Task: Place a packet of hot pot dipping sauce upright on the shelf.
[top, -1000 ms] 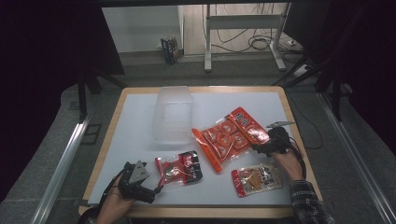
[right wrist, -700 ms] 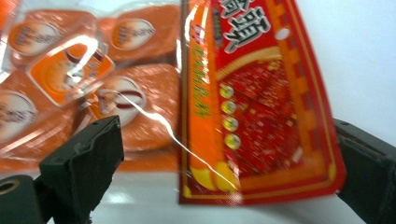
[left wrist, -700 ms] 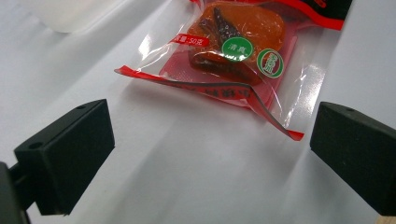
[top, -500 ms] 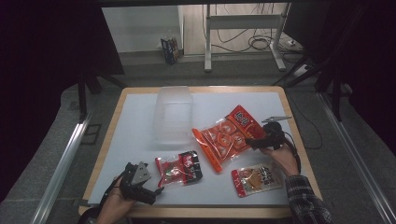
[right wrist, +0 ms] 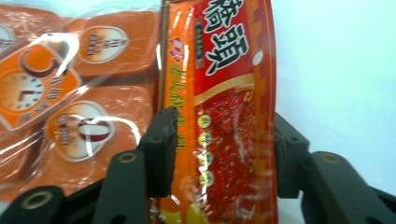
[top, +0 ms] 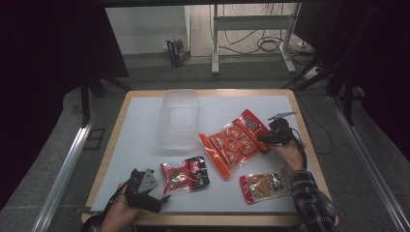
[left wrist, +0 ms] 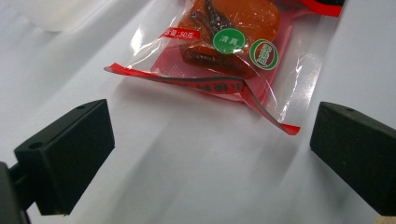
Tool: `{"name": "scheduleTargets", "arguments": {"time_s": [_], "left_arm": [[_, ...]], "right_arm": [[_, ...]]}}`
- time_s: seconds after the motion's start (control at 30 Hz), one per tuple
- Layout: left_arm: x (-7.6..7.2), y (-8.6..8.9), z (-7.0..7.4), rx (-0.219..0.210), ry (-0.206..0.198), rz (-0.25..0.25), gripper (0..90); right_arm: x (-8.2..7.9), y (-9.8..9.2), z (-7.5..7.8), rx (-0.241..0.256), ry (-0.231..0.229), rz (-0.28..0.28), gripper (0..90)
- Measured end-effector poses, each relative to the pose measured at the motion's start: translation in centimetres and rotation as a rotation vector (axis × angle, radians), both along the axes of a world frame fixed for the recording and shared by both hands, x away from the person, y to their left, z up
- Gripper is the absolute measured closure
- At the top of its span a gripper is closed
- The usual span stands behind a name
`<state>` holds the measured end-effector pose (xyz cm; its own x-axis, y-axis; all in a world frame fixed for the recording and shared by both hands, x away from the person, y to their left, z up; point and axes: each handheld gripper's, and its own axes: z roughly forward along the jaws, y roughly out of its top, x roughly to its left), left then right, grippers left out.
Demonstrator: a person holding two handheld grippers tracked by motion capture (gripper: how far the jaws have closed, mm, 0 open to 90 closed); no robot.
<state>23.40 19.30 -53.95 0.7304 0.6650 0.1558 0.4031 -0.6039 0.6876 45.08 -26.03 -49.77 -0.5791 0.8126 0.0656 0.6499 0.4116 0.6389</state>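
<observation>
Gripping the right edge of the large orange snack pack (top: 235, 142), the right tool (top: 269, 137) sits right of centre in the high view, its jaws closed on the red printed strip of that pack; in the right gripper view the pack (right wrist: 219, 102) runs up between the two black jaws, which press it from either side. The pack lies tilted on the white surface (top: 140, 130), its upper left corner just beside the clear plastic container (top: 179, 117) in the upper middle of the frame. Left tool (top: 153, 200) rests at the lower left of the high view, held low over the surface, jaws wide apart with nothing between them. Just ahead of it lies the small red pack (top: 185, 175); in the left gripper view that pack (left wrist: 229, 51) occupies the upper centre, its sealed near edge lifted slightly off the surface, not touching either jaw. A third, orange-brown pack (top: 265, 184) lies flat at the lower right of the high view, near the person's checked sleeve (top: 312, 200), apart from the large pack.
</observation>
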Motion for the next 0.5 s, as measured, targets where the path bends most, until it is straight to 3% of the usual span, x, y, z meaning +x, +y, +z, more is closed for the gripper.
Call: {"name": "scheduleTargets", "arguments": {"time_s": [0.07, 0.13, 0.2, 0.27, 0.4, 0.5], "left_arm": [[0.0, 0.0, 0.0, -0.001, 0.000, 0.001, 0.0], [0.0, 0.0, 0.0, 0.000, 0.001, 0.001, 0.0], [0.0, 0.0, 0.0, 0.000, 0.001, 0.001, 0.0], [0.0, 0.0, 0.0, 0.001, 0.000, 0.001, 0.0], [0.0, 0.0, 0.1, -0.001, -0.005, 0.003, 0.0], [0.0, 0.1, 0.1, 0.002, -0.005, 0.001, 0.0]], "right_arm": [[0.5, -0.3, -0.1, 0.023, 0.013, 0.007, 56.8], [0.8, -0.8, 0.1, 0.102, 0.041, 0.034, 62.2], [0.8, -0.7, 0.2, 0.137, 0.058, 0.062, 63.5], [0.7, -0.1, 0.2, 0.117, 0.055, 0.097, 62.9], [1.2, 1.3, 0.0, 0.031, 0.040, 0.105, 62.7], [1.6, 1.6, -0.2, 0.019, 0.045, 0.100, 63.5]]}}
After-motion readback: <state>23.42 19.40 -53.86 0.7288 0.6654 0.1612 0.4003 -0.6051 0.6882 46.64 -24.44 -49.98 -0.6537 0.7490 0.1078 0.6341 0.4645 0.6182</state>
